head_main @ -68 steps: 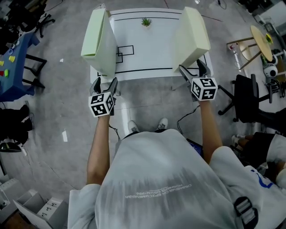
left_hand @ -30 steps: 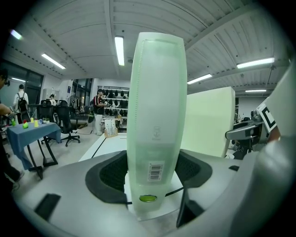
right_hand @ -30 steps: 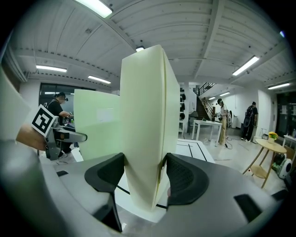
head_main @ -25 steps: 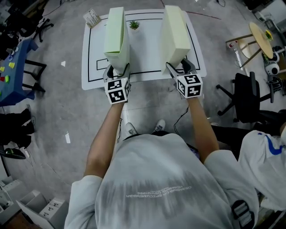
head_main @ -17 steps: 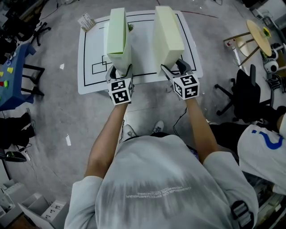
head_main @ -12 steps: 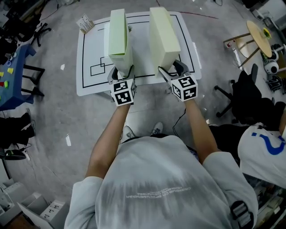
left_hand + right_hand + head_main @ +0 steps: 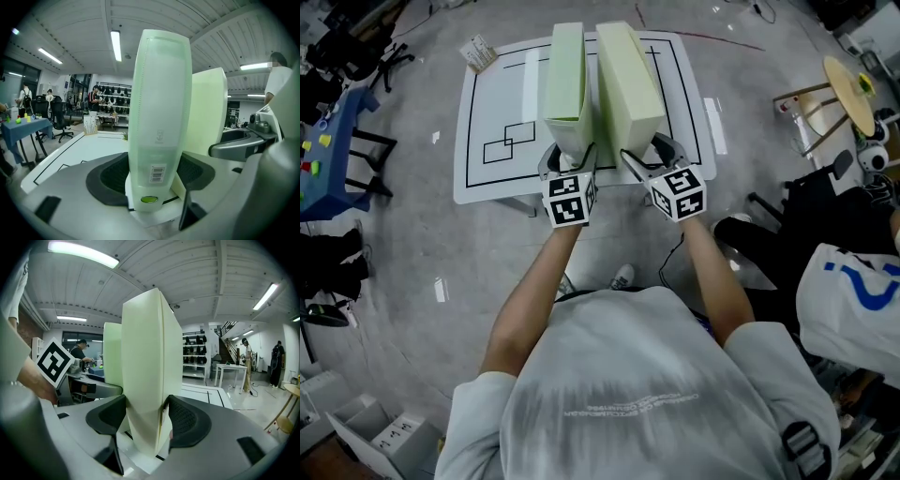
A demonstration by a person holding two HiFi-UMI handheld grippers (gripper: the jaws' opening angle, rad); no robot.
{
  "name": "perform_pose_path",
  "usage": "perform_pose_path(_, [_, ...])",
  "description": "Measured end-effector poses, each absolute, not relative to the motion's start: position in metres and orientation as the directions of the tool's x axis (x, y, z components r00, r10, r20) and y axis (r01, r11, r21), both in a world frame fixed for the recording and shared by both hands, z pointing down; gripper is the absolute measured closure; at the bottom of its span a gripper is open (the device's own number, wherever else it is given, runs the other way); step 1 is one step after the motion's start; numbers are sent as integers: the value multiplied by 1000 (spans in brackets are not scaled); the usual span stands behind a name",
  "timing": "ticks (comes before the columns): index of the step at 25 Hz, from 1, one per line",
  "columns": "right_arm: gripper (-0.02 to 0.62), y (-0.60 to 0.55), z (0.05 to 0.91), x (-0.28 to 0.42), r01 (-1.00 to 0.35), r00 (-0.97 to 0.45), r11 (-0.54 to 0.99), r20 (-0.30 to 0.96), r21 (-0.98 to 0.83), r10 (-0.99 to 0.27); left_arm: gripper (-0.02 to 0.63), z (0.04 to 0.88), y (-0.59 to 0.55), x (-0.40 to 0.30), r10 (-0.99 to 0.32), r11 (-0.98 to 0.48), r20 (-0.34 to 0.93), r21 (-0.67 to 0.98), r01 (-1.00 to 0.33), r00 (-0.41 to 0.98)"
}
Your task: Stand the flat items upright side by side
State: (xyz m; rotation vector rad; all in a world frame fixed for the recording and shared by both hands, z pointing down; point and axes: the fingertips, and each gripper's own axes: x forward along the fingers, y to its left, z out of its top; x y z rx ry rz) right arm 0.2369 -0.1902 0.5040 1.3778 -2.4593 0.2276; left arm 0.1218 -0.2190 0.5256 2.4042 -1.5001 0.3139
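**Head view:** The left file box [image 7: 567, 70] and the right file box [image 7: 628, 70] stand on edge on the white tabletop [image 7: 492, 112]. They sit side by side with a narrow gap between them, the right box at 3 o'clock of the left. The left gripper [image 7: 569, 161] and the right gripper [image 7: 639, 157] each hold a box's near end, at 6 o'clock. A card stand [image 7: 476, 53] sits at the 10 o'clock corner.

**Left gripper view:** The fingers [image 7: 110, 176] are spread wide and clamp the base of the translucent green box. The right box stands just beside it at 3 o'clock.

**Right gripper view:** The fingers are wide, with both pads pressed on the faces of the cream box.

**Caution:** Both boxes are tall, narrow and gripped only at the base. Releasing one off-vertical, or nudging its neighbour across the narrow gap, would likely topple both
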Motion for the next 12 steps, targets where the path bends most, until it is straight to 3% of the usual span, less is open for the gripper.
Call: perform_pose_path(12, [276, -191, 506, 234, -809, -555, 588, 359, -23, -750, 288, 523, -205, 162, -786, -511, 324, 139, -848, 526])
